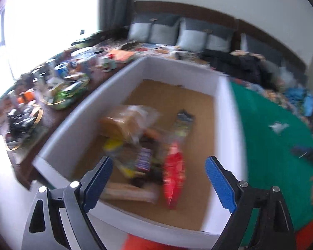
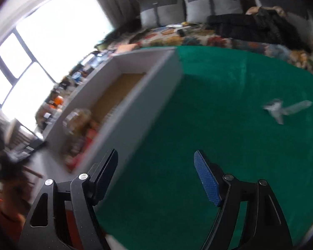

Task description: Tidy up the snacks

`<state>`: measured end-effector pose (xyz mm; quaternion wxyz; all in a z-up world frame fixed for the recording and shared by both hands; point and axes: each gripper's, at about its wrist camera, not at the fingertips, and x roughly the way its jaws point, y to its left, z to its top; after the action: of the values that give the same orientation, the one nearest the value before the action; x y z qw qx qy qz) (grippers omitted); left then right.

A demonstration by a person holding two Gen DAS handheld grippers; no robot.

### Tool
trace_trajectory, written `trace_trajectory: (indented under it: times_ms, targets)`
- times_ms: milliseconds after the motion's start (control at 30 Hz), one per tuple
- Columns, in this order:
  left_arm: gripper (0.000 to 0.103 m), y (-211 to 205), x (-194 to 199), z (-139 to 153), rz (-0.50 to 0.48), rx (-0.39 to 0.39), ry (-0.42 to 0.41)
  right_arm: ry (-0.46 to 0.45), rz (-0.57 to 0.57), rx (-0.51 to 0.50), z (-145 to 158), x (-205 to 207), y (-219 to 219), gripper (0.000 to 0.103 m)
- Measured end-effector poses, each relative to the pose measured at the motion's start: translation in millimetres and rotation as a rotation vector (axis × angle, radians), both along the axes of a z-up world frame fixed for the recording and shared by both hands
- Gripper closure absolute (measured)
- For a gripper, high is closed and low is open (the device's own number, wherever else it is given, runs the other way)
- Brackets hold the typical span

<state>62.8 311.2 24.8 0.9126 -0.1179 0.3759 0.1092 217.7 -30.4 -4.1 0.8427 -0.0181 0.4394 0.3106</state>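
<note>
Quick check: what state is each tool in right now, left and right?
Left tool: open, empty, above the white box of snacks.
Right tool: open, empty, over the green cloth.

Motion blur smears the snacks (image 1: pixel 144 145) in the box (image 1: pixel 68 125); their labels cannot be read. The clutter (image 1: pixel 52 87) beside it is too blurred to identify. The box wall hides most snacks in the right wrist view.
</note>
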Motion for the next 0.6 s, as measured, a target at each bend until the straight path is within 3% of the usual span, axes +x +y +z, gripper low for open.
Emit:
trace_trajectory:
  times_ms: [100, 200, 267, 333, 467, 600]
  targets:
    - [0.005, -56, 8, 5, -0.107, -0.05, -0.043, -0.144, -0.11, -0.216, -47, -15, -86, 0.025]
    - [0.0, -117, 26, -1, -0.233, -0.118, -0.056, -0.17, -0.216, -0.281, -79, -32, -164, 0.025]
    - [0.0, -164, 48, -17, -0.315, -0.136, -0.014, -0.19, -0.289, -0.309, -94, -42, -209, 0.025]
    - [0.001, -202, 67, -33, -0.359, -0.115, 0.036, -0.204, -0.357, -0.317, -101, -50, -238, 0.025]
    - [0.001, -269, 104, -74, -0.441, -0.071, 0.087, -0.124, -0.485, -0.236, -104, -38, -277, 0.025]
    - [0.001, -313, 136, -104, -0.458, 0.005, 0.121, -0.13, -0.497, -0.242, -104, -23, -274, 0.025]
